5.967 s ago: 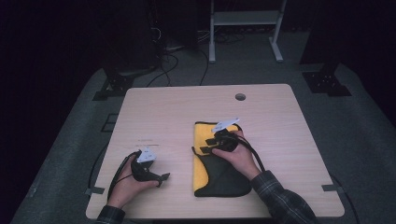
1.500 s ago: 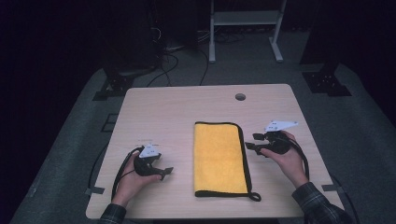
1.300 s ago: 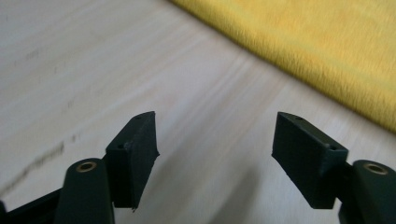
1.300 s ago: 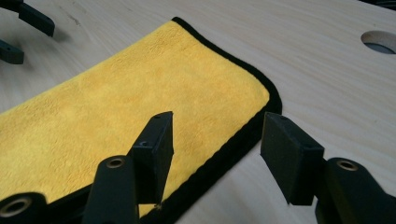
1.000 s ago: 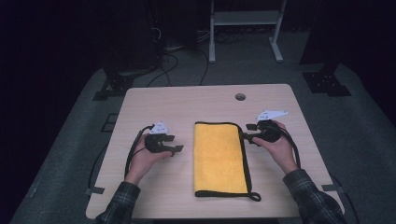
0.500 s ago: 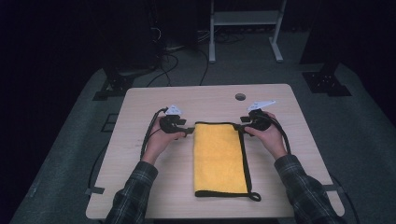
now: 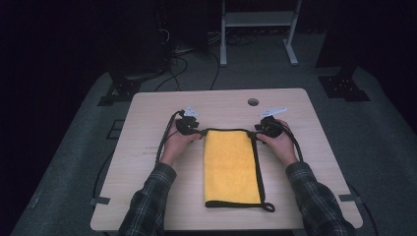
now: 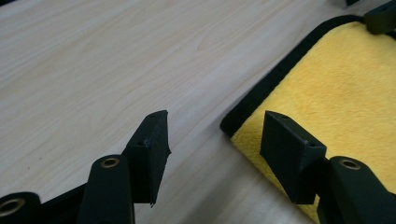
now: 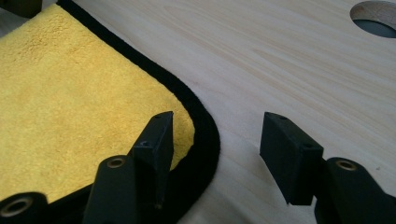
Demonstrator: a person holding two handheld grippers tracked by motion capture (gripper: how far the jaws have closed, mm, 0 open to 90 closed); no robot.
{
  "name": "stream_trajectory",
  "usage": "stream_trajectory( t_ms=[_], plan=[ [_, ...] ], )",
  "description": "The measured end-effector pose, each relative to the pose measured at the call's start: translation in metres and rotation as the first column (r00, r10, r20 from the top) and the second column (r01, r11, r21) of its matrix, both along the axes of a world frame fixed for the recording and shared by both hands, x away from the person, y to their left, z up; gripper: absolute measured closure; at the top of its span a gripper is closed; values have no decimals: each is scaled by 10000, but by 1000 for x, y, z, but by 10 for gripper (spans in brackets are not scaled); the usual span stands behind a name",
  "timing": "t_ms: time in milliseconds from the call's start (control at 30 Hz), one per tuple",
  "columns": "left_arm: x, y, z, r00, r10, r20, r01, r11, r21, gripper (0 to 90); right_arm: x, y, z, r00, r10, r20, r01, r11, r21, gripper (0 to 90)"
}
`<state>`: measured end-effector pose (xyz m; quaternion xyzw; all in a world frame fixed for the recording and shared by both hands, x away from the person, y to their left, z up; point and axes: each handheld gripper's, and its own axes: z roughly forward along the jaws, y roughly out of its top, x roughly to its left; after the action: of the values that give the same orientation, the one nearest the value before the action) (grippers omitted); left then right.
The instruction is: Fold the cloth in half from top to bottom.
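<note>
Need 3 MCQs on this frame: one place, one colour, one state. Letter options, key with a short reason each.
1. Where are the two grippers?
A. at the cloth's far corners
B. at its near corners
C. off the table

2. What colour is the cloth's border?
A. white
B. black
C. red

3. How do the left gripper's jaws stand?
A. clamped on the cloth
B. shut with nothing between them
C. open

Key:
1 A: the left gripper and right gripper flank the far edge of the cloth.
2 B: a black border rims the yellow.
3 C: there is a clear gap between the jaws over the cloth corner.

No readable text, label or number anywhere, as far as the dim views show
</note>
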<state>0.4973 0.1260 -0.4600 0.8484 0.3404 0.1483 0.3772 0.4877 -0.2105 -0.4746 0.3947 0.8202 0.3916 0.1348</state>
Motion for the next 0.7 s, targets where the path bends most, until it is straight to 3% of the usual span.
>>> stream_trajectory(
  t_ms=[333, 433, 567, 700],
  plan=[
    [1, -6, -10, 9994, -314, -124, 319, 9987, 402, 445, -1, 3, -4, 9995, 299, 60, -297, 9992, -265, 472],
    [3, -4, -12, 9991, -223, -354, 229, 9996, 161, 451, -1, 3, -4, 9991, 427, 78, -424, 9987, -272, 509],
    [6, -3, -12, 9992, -174, -354, 181, 9997, 180, 454, -2, 4, -3, 9977, 674, 3, -674, 9975, -225, 616],
    [6, -9, -10, 9972, -459, -590, 470, 9987, 174, 611, -3, 6, -2, 9975, 693, -169, -696, 9974, -189, 684]
  ],
)
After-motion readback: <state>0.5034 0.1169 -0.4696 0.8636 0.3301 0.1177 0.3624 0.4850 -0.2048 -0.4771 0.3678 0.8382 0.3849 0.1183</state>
